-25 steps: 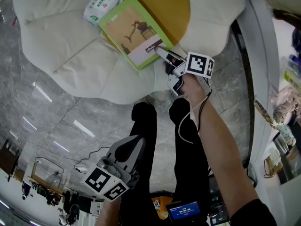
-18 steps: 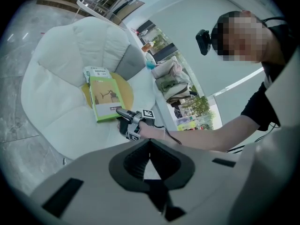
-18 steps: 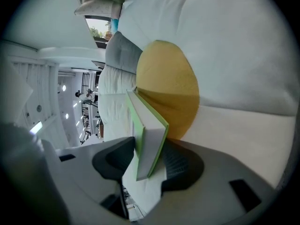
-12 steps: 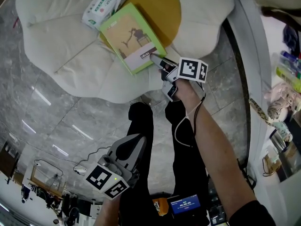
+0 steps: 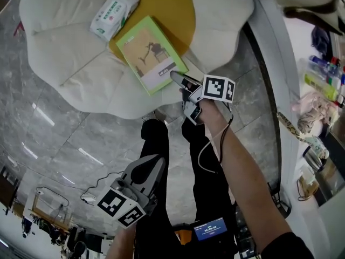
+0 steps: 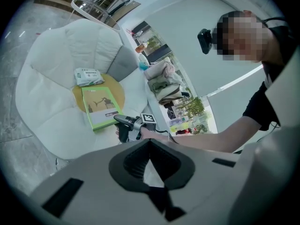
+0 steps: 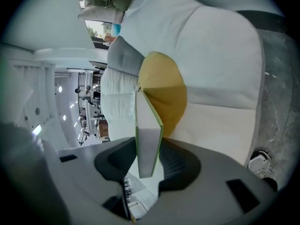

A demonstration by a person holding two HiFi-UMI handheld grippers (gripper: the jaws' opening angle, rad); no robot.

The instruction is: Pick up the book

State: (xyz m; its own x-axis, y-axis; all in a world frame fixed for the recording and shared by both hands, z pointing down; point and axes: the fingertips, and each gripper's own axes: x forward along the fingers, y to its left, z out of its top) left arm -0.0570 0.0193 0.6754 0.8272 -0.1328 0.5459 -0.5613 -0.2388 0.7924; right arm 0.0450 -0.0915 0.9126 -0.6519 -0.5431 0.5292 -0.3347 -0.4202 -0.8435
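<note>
The green-edged book (image 5: 148, 55) with a beige cover lies over the yellow centre (image 5: 170, 7) of a white flower-shaped cushion (image 5: 70, 63). My right gripper (image 5: 175, 75) holds it by its near corner. In the right gripper view the book (image 7: 147, 135) stands edge-on between the pads of the right gripper (image 7: 147, 170). Those jaws have just been closing with the book between them. My left gripper (image 5: 152, 165) hangs low over the floor, far from the book, shut and empty. In the left gripper view the left gripper (image 6: 157, 191) looks towards the book (image 6: 101, 106) and the right gripper (image 6: 117, 120).
A white and green tissue pack (image 5: 110, 15) lies on the cushion beside the book's far end. The person's black-clad legs (image 5: 161, 144) stand on grey marble floor (image 5: 59, 139) just below the cushion. Shelves with clutter (image 5: 323, 74) run along the right.
The right gripper has drawn back towards the person and risen, and the book has come with it by its near corner. The left gripper has risen a little.
</note>
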